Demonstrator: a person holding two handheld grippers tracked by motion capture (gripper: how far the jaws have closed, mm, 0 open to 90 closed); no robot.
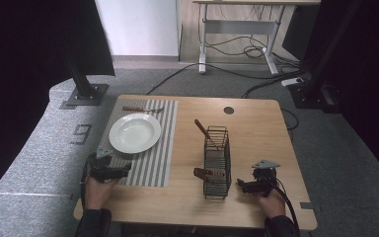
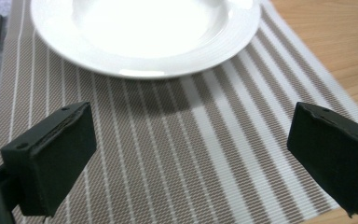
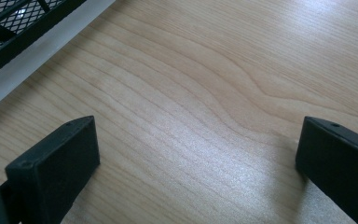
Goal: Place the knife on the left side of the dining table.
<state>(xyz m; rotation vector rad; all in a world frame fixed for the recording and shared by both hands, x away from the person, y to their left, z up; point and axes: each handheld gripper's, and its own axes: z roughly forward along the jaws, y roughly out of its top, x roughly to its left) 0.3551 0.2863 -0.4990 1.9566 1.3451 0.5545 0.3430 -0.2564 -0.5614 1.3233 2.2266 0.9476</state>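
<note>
Plate [image 1: 134, 133] sat on the striped mat [image 1: 154, 163], at ten o'clock from the wire basket [image 1: 216, 163]. Left gripper [image 1: 123, 171] hovered wide over the mat's near edge. Right gripper [image 1: 240, 184], also wide, rested at the basket's three o'clock.

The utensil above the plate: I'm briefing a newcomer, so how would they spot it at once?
Start at the striped placemat on the left half of the wooden table, then find the white plate on it. Just beyond the plate, along the mat's far edge, lies the wooden-handled utensil. Unlike the two in the black wire basket, it lies flat on the mat.
</note>
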